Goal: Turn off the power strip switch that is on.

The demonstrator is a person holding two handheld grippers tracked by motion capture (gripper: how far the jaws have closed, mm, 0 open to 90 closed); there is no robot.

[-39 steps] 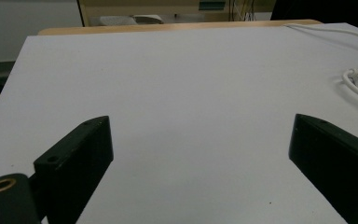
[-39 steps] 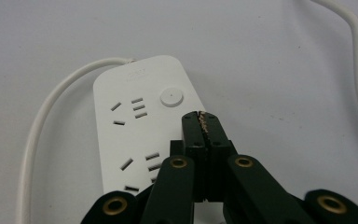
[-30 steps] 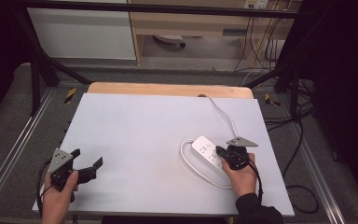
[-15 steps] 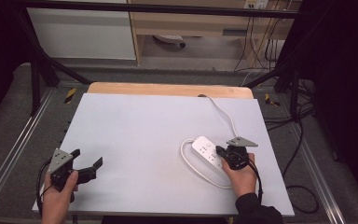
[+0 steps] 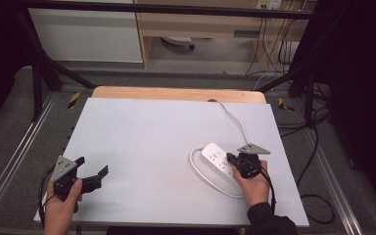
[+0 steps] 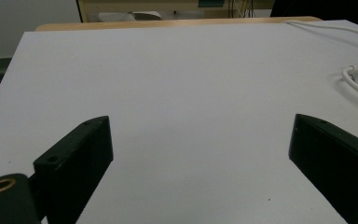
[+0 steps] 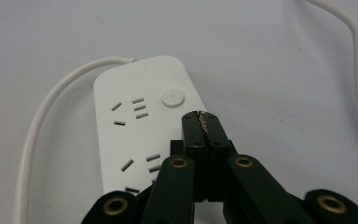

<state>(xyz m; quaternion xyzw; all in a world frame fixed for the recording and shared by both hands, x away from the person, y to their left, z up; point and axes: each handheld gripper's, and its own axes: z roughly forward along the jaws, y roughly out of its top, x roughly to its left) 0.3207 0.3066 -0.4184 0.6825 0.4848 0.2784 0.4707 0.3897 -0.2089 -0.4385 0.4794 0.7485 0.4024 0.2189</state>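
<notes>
The power strip (image 7: 142, 128) lies flat, sockets up, in the lower right of the high view, just ahead of your right hand (image 5: 251, 185). Its round button (image 7: 173, 98) sits at the end of the strip toward the top of the right gripper view, beside the moulded mark. The white cord (image 7: 37, 135) leaves that end and loops round the strip's side and near end; a further run of cord climbs to the upper middle of the high view and goes over the far edge of the bench (image 5: 142, 132).

Your right tongs (image 7: 200, 115) are pressed together with nothing between them. Their joined tip rests over the strip's edge, just below and right of the button. Held like this they serve as one blunt point, which suits pressing the button rather than gripping. Whether the tip touches the casing I cannot settle from this angle.

Your left tongs (image 5: 94, 171) stand wide apart and empty over bare bench in the lower left of the high view, well apart from the strip. That placement reads as standby: clear of the cord, ready to steady the strip if it slides.
</notes>
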